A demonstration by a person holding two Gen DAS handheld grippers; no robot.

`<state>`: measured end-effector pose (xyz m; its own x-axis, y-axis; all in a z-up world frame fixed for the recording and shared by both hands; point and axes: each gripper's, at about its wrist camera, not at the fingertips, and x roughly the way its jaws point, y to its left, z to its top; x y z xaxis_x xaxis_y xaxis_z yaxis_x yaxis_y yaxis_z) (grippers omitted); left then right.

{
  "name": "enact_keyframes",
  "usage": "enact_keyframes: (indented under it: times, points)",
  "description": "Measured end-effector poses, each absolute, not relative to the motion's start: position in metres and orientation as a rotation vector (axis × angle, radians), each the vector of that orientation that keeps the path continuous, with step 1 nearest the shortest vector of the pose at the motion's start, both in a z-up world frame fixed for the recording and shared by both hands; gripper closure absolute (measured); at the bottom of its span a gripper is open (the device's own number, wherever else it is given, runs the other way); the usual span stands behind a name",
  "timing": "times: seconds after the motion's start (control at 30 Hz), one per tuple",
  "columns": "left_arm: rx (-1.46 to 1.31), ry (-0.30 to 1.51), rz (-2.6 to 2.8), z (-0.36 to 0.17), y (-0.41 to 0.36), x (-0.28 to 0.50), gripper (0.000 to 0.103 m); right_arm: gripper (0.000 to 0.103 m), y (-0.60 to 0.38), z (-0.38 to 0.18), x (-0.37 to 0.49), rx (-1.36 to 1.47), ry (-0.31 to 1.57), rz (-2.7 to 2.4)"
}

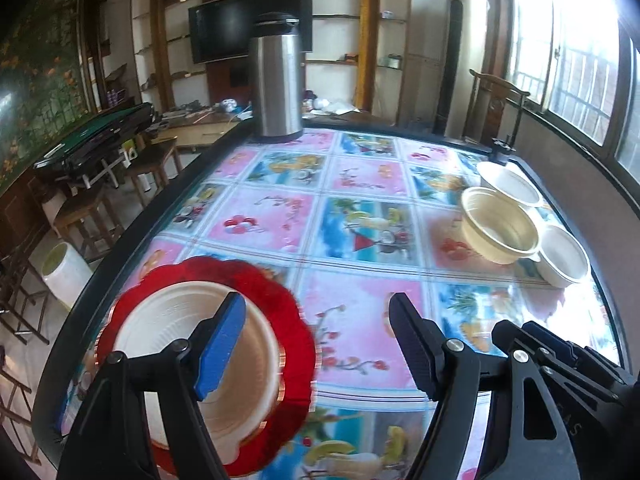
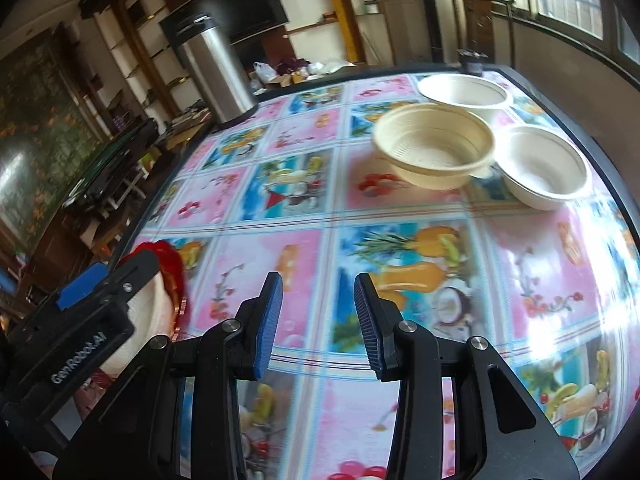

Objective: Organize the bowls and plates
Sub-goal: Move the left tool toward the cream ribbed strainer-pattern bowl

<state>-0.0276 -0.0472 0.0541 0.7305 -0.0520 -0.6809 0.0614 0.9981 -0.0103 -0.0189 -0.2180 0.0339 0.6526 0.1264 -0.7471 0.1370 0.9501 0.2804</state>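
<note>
Left wrist view shows your left tool [image 1: 316, 344] open and empty above the bench [image 1: 360, 320], beside a white bowl [image 1: 192, 344] on the red plate [image 1: 288, 320] at the left edge. Your right tool [image 2: 318, 320] also gapes empty. Three bowls [image 2: 434, 148] touch near the far right corner; a steel flask [image 1: 276, 84] stands at the far edge.

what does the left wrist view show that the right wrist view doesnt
Only the left wrist view shows the whole scalloped red plate with the white disposable bowl on it, plus a white roll on the floor.

Only the right wrist view shows the inside bottoms of the three cream plastic bowls and the side of the left tongs.

Both share the fruit-print tablecloth, the steel thermos, the bowl cluster, and open, empty tongs: left, right.
</note>
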Motion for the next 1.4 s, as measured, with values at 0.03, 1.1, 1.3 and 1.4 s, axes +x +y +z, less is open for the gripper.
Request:
enact_keyframes:
  times: [0.03,1.1,1.3,1.4]
  points:
    - [0.023,0.752,-0.071,0.054,-0.054,-0.026,0.029,0.066,-0.222,0.034,-0.02,0.331,0.863,-0.014]
    - [0.121,0.823,-0.196,0.031,-0.157,0.013,0.029,0.056,-0.329,0.021,-0.02,0.47,0.869,-0.166]
    - [0.125,0.826,-0.19,0.029,-0.158,0.02,0.029,0.056,-0.332,0.024,-0.016,0.477,0.867,-0.165]
    - [0.125,0.827,-0.185,0.029,-0.159,0.024,0.029,0.056,-0.334,0.026,-0.013,0.482,0.86,-0.161]
